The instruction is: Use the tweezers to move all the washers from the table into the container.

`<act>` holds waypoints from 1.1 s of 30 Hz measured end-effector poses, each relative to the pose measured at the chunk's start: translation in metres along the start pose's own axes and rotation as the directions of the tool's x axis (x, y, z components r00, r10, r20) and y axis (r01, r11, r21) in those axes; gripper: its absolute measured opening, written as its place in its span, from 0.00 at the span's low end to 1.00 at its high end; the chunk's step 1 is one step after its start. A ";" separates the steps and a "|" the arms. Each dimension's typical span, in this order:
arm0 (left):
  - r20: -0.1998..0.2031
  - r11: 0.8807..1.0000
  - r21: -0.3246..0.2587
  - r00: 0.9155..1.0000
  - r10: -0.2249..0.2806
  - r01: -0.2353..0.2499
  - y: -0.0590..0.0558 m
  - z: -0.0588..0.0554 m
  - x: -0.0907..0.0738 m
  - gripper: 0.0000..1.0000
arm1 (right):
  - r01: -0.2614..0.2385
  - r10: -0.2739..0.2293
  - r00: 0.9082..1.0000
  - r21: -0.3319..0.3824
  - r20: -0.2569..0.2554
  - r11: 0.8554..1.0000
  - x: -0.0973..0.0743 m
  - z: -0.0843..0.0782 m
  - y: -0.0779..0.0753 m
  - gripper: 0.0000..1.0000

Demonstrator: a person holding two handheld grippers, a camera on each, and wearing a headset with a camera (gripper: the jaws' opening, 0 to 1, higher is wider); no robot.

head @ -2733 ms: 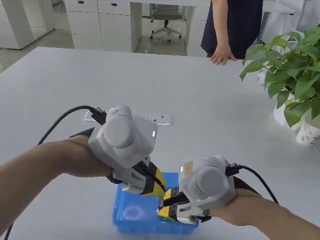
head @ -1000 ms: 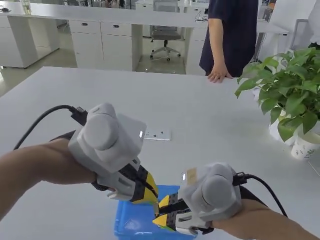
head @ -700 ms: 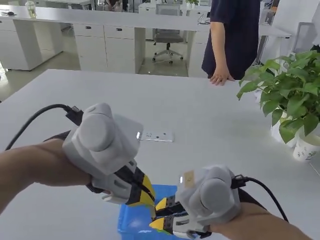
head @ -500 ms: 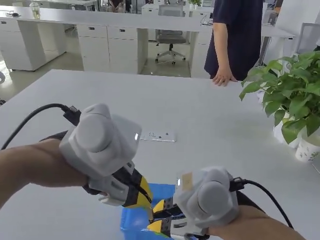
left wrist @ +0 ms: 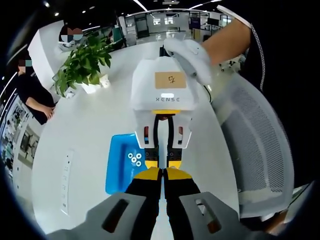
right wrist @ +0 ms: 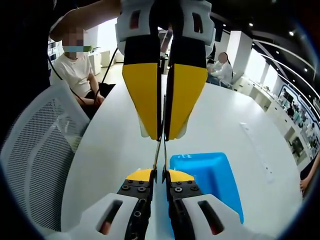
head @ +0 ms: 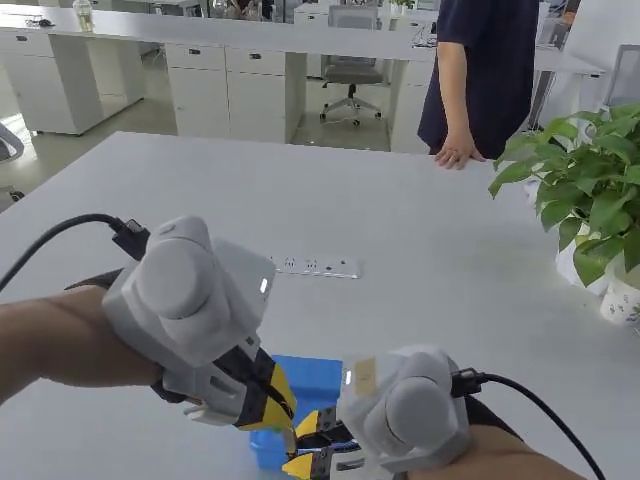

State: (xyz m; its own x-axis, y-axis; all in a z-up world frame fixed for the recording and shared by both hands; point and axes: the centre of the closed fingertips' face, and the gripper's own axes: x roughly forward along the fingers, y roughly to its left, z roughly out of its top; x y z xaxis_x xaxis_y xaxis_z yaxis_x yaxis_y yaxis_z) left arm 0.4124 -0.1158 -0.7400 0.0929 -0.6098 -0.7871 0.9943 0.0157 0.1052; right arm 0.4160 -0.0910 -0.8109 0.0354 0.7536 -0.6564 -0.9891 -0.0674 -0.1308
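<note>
The thin metal tweezers run between both grippers, which meet tip to tip. My left gripper is shut on the tweezers' upper part, and its yellow jaws fill the top of the right gripper view. My right gripper is shut on their lower end. The blue container lies on the white table just beside the jaws, with several small white washers inside. In the head view the left gripper and right gripper meet at the near edge of the container.
A white power strip lies on the table beyond the container. A potted plant stands at the right edge. A person stands at the far side. A mesh chair is at the near side.
The head camera has tilted and shifted. Both grippers, still tip to tip, have drifted from over the container's middle to its near edge.
</note>
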 end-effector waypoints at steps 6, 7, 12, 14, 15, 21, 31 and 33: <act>-0.006 1.000 -0.009 1.000 -0.006 0.006 -0.007 -0.006 0.003 0.05 | -0.016 0.016 1.000 0.004 -0.003 1.000 0.007 -0.003 0.008 0.11; -0.007 1.000 -0.010 1.000 -0.007 0.007 -0.008 -0.007 0.004 0.05 | -0.018 0.018 1.000 0.004 -0.002 1.000 0.008 -0.003 0.009 0.11; -0.008 1.000 -0.022 1.000 -0.010 0.009 -0.014 -0.012 0.008 0.05 | -0.031 0.031 1.000 0.011 0.001 0.999 0.014 -0.006 0.015 0.11; -0.004 0.999 -0.030 1.000 -0.012 0.012 -0.017 -0.013 0.009 0.05 | -0.040 0.040 0.999 0.011 -0.001 0.999 0.016 -0.007 0.018 0.11; -0.005 0.999 -0.031 1.000 -0.012 0.012 -0.018 -0.014 0.010 0.05 | -0.042 0.042 0.999 0.012 -0.002 0.999 0.017 -0.008 0.019 0.11; -0.006 0.999 -0.045 1.000 -0.016 0.016 -0.022 -0.019 0.014 0.05 | -0.055 0.055 0.998 0.019 -0.005 0.998 0.022 -0.012 0.025 0.11; -0.001 0.998 -0.060 1.000 -0.029 0.029 -0.028 -0.023 0.024 0.05 | -0.075 0.075 0.997 0.021 -0.020 0.997 0.028 -0.020 0.032 0.11; -0.002 0.998 -0.061 0.999 -0.034 0.034 -0.029 -0.024 0.026 0.05 | -0.080 0.080 0.997 0.023 -0.022 0.997 0.029 -0.021 0.033 0.12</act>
State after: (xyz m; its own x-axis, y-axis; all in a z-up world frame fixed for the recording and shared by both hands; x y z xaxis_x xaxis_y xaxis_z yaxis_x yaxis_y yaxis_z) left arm 0.3871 -0.1128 -0.7778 0.0593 -0.6083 -0.7915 0.9982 0.0433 0.0415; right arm 0.3871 -0.0855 -0.8502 -0.0409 0.7315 -0.6807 -0.9918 -0.1123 -0.0610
